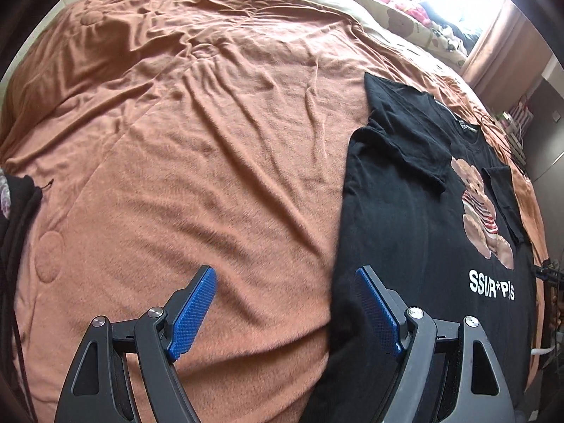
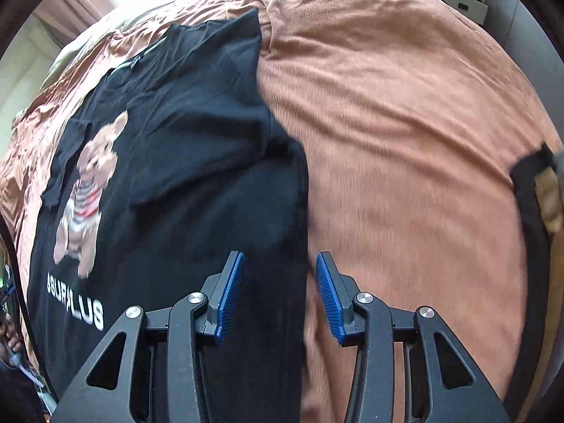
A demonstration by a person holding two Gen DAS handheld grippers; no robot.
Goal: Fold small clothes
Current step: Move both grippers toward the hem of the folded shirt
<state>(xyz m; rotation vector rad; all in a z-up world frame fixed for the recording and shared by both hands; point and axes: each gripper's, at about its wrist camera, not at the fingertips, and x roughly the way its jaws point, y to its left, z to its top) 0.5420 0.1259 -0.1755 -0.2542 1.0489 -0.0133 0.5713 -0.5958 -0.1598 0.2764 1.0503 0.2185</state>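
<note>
1. Black cotton T-shirt [image 1: 405, 211] lies print-side up on the orange bedspread [image 1: 176, 158], flat and fairly smooth, with a bear picture [image 1: 483, 211] and white lettering on its chest.
2. Done so far, as far as I can judge: both short sleeves are turned in over the chest, one sleeve [image 1: 398, 151] on the left side and the other sleeve [image 2: 197, 134] on the right, so the shirt already makes a narrow strip.
3. Not yet done: the body is at full length, from collar [image 1: 461, 130] down to the bottom end, which runs out of view under the tongs. The crosswise folds look like what remains.
4. Left gripper [image 1: 283, 313] hangs with its jaws wide apart and nothing between them; it sits over the shirt's left edge, one blue pad above bedspread and one above black cloth.
5. Right gripper [image 2: 278, 294] has its jaws partly apart, straddling the shirt's right edge; the pads press on nothing that I can see.
6. Judgement: roughly halfway, with both tongs placed near the lower sides, ready to take hold of the bottom end.
7. Another dark garment [image 2: 528, 211] waits at the bedspread's far right.
</note>
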